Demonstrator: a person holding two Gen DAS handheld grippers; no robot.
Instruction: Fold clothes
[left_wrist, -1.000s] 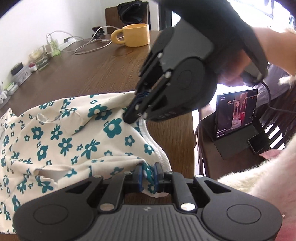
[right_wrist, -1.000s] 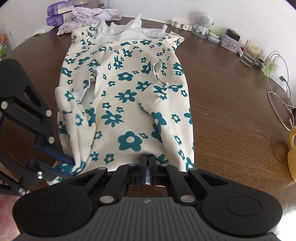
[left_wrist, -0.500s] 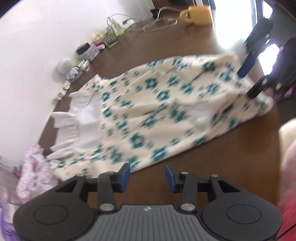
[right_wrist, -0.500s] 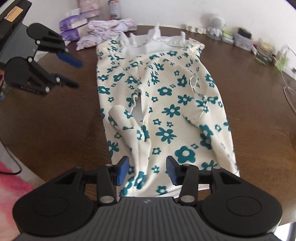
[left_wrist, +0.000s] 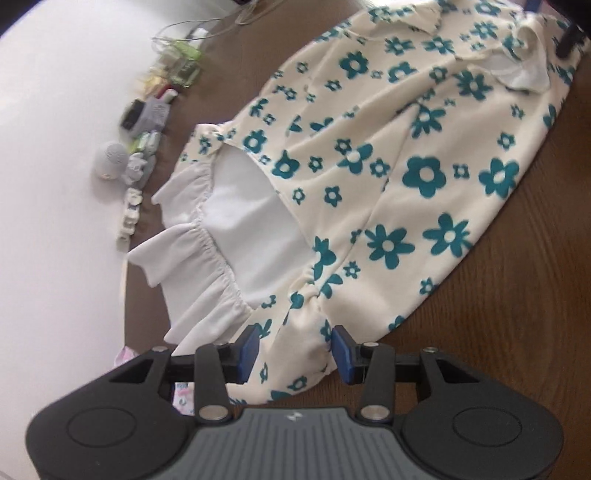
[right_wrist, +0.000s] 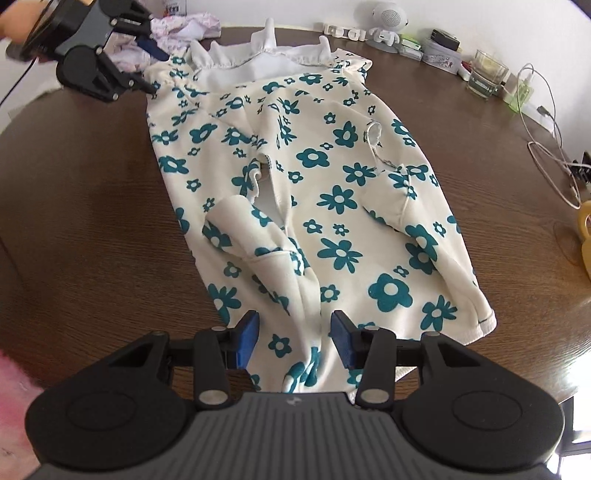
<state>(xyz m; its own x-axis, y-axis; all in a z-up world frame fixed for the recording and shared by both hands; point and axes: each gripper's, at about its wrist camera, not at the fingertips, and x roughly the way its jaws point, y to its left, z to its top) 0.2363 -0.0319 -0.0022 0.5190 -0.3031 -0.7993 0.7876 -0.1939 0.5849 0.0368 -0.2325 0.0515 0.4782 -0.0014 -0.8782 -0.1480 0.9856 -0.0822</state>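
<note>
Floral garment (right_wrist: 332, 206) flat on table (right_wrist: 92, 192); L tongs (left_wrist: 294, 349) & R tongs (right_wrist: 294, 339) both released.

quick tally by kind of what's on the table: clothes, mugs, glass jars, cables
clothes: 2, the floral dress and a lilac heap
mugs: 1, a yellow mug at the frame edge
glass jars: 1
cables: 1 white tangle, strands too fine to separate
total: 5
</note>
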